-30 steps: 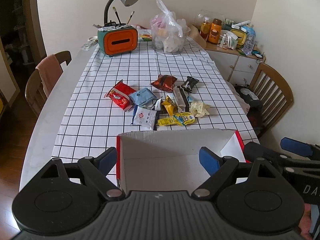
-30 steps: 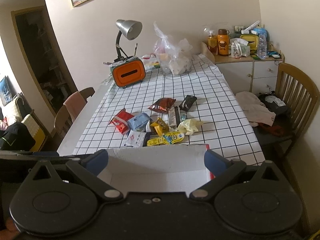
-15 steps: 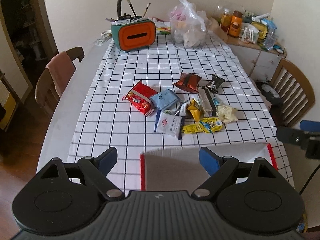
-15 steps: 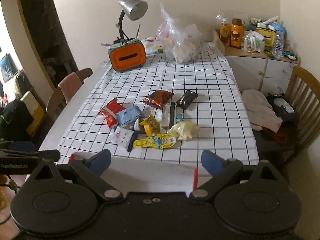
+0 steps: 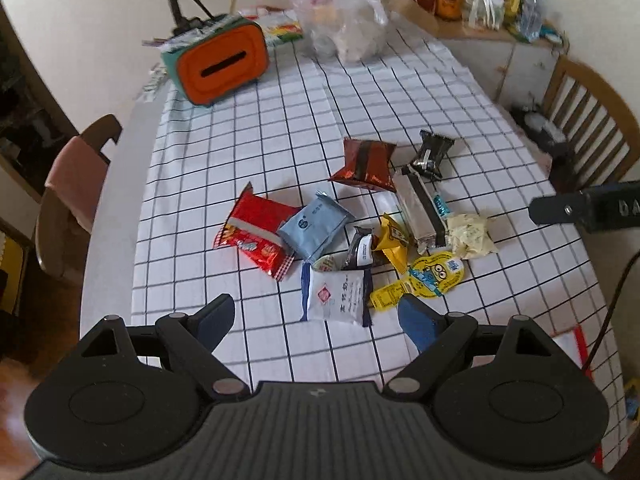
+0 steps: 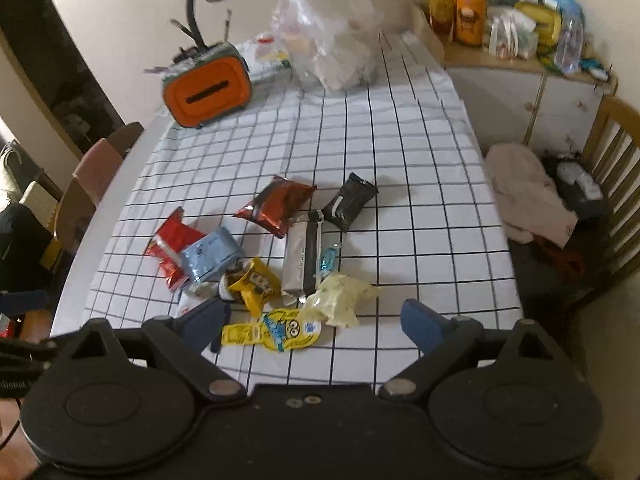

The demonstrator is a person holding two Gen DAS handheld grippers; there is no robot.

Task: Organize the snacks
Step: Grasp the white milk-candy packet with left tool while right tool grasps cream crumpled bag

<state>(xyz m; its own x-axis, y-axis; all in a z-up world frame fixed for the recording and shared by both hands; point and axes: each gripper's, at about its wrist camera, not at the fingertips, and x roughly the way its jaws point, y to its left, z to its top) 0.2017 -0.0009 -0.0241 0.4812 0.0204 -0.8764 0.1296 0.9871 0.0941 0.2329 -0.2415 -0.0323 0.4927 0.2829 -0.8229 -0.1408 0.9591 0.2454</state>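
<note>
Snacks heaped loosely mid-table on a black-gridded white cloth (image 5: pixel 280 128): red packet (image 5: pixel 256 236) leftmost, touching a pale blue pouch (image 5: pixel 316 226); white sachet (image 5: pixel 336 296) nearest; yellow cartoon-printed pack (image 5: pixel 434 274) beside it; pale crumpled wrapper (image 6: pixel 340 298) to the right; silver bar (image 5: pixel 420 208), brown bag (image 5: pixel 366 164) and black pack (image 5: pixel 432 152) farther back. Left hand-held gripper (image 5: pixel 316 320) spread wide above the near edge of the heap, nothing between the jaws. Right hand-held gripper (image 6: pixel 316 322) also spread, jaws just narrowed a little, pinching nothing, over the yellow pack. Beyond: orange tissue box (image 5: pixel 222 66), clear plastic bag (image 5: pixel 344 20), wooden chair (image 5: pixel 592 120) at right.
</note>
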